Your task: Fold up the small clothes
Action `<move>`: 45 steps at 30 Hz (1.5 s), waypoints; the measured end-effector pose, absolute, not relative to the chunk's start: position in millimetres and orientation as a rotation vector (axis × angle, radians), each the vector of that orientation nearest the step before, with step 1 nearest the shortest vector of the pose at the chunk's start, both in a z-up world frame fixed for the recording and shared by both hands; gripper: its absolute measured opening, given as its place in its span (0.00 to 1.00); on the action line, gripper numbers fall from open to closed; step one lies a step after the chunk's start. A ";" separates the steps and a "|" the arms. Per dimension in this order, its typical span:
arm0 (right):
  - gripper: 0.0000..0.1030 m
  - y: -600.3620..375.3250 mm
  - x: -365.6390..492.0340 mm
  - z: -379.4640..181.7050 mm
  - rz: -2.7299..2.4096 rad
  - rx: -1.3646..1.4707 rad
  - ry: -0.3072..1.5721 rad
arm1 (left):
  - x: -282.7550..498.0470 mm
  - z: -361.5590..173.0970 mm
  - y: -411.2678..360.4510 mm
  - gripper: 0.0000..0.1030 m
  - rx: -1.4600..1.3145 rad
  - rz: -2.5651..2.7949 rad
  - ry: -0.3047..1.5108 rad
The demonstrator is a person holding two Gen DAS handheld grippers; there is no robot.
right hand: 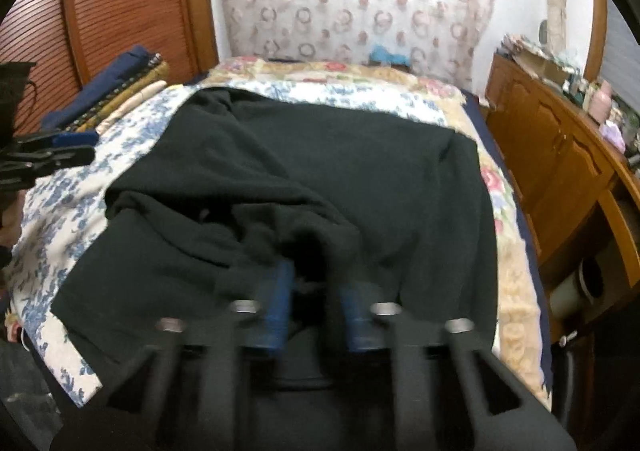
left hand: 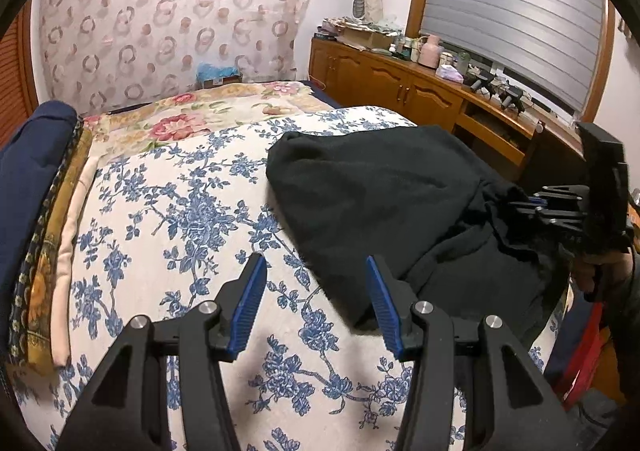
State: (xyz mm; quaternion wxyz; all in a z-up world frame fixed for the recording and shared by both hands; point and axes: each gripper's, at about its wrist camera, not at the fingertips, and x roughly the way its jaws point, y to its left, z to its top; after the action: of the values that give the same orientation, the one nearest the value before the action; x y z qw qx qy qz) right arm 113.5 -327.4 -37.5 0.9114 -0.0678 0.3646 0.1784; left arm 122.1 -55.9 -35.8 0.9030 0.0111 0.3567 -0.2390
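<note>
The bed (left hand: 168,179), under its blue-flowered cover, is carrying everything here, and the black garment (right hand: 328,171) is lying spread but rumpled across the bed's near half, one bunched fold humping up toward the near edge. The right gripper (right hand: 316,303) is sitting at that near edge with cloth gathered between its blue pads; the view is blurring, so I cannot tell whether the jaws are gripping the fabric or just straddling it. The left gripper (left hand: 316,303) is hovering over bare cover beside the garment's left edge, jaws wide apart, holding nothing. The likely trouble: pulling with one side only would be dragging the bunch into a crooked fold, or grabbing several layers at once.
</note>
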 end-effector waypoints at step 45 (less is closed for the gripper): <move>0.62 -249.6 116.3 -16.7 0.486 -0.246 0.727 | 105.0 -13.2 -36.9 0.49 0.036 -0.427 0.634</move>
State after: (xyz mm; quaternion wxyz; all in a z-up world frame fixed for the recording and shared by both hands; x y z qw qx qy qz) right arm 116.3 -249.6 -16.7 0.8987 -0.1186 0.3510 0.2347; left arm 105.0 -36.9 -13.2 0.9277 0.0175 0.3095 -0.2083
